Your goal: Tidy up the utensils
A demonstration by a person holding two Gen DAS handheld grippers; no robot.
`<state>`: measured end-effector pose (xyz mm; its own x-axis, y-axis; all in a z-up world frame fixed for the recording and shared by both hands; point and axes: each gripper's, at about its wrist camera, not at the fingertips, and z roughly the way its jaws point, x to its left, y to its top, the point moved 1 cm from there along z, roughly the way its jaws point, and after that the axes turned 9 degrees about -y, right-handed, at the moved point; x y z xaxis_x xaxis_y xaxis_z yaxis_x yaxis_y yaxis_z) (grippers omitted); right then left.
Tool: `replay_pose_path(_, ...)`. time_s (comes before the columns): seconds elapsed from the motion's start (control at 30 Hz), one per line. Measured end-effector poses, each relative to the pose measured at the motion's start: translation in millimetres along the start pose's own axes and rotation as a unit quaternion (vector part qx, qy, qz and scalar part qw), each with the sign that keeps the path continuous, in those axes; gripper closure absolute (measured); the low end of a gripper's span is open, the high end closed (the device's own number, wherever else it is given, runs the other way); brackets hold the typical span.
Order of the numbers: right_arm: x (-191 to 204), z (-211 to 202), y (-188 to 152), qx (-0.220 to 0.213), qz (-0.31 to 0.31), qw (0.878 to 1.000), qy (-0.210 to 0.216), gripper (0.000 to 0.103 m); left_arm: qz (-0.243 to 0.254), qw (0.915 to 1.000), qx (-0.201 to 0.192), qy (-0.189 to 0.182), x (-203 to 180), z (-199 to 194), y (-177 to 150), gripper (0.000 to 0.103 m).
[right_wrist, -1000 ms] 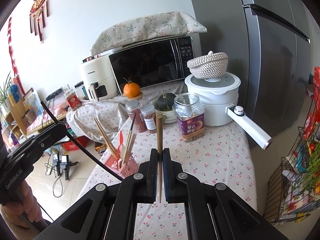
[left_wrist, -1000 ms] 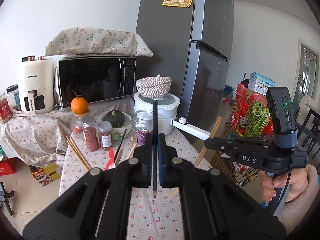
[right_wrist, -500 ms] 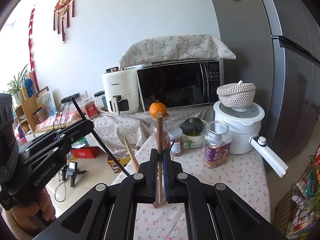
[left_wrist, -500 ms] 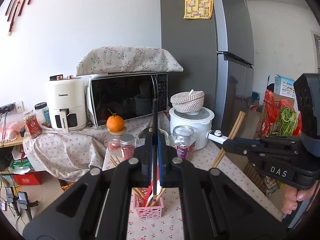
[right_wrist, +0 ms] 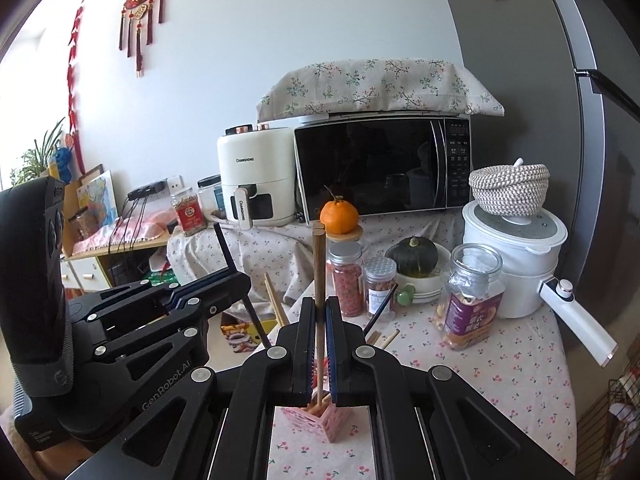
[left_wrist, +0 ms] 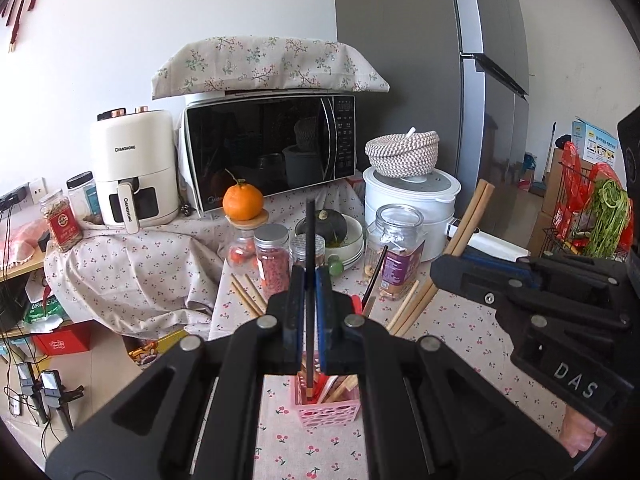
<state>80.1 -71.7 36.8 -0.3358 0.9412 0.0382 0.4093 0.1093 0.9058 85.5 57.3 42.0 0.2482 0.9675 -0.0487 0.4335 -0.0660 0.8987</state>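
Holding chopsticks upright over the pink holder near the tabletop's front edge.
Left claw clamped on a black chopstick; right claw clamped on wooden chopsticks.

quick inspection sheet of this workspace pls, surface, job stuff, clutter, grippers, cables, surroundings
surface: table under a cherry-print cloth.
job's things: pink holder with utensils in it; black chopstick; wooden chopsticks.
clutter: spice jars, glass jar, orange, squash, white pot.
grippers: left gripper shut on the black chopstick; right gripper shut on the wooden chopsticks, both above the holder.
cables: black leads by the wall socket.
surroundings: microwave, air fryer, fridge.
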Motion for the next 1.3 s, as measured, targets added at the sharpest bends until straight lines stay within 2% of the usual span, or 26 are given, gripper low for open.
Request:
replay_pose_path(0.37,-8.0,23.5,-13.3,0.027,0.021,0.999,0.011,0.097,-0.068,0.9965,0.039,-0.028,24.5,27.5,-12.8,0.096)
replay_pose_path(0.5,-11.2,21.9,-12.5,0.026,0.028,0.999,0.019,0.086,-0.080,0.9956,0.034,-0.035,25.5,28.7,-13.6,0.095)
replay_pose_path(0.67,-13.0,6.7,-7.4,0.012,0.037,0.999,0.027,0.069,-0.100,0.9938,0.023,-0.044,27.6,20.5,-9.5,0.071)
replay_pose_path(0.73,-14.2,-4.8,-4.4,0.002,0.042,0.999,0.032,0.058,-0.101,0.9937,0.018,-0.045,26.4,14.8,-7.8,0.062)
replay_pose_path(0.87,-15.9,-31.0,0.6,-0.016,0.047,0.998,0.041,0.051,-0.096,0.9941,0.010,-0.048,19.8,1.6,-4.9,0.045)
replay_pose_path(0.93,-19.2,-44.7,0.8,-0.023,0.054,0.997,0.040,0.043,-0.094,0.9943,0.009,-0.050,14.3,-5.5,-5.0,0.036)
replay_pose_path(1.07,-30.2,-66.4,-6.1,-0.025,0.067,0.997,0.002,0.030,-0.088,0.9948,0.016,-0.050,0.4,-18.7,-8.6,0.021)
replay_pose_path(1.13,-36.9,-72.4,-12.1,-0.018,0.072,0.997,-0.033,0.024,-0.088,0.9947,0.022,-0.049,-6.7,-24.2,-12.8,0.018)
replay_pose_path(1.3,-53.0,-84.2,-32.4,0.010,0.069,0.989,-0.134,0.016,-0.073,0.9956,0.044,-0.038,-28.6,-30.3,-24.1,0.008)
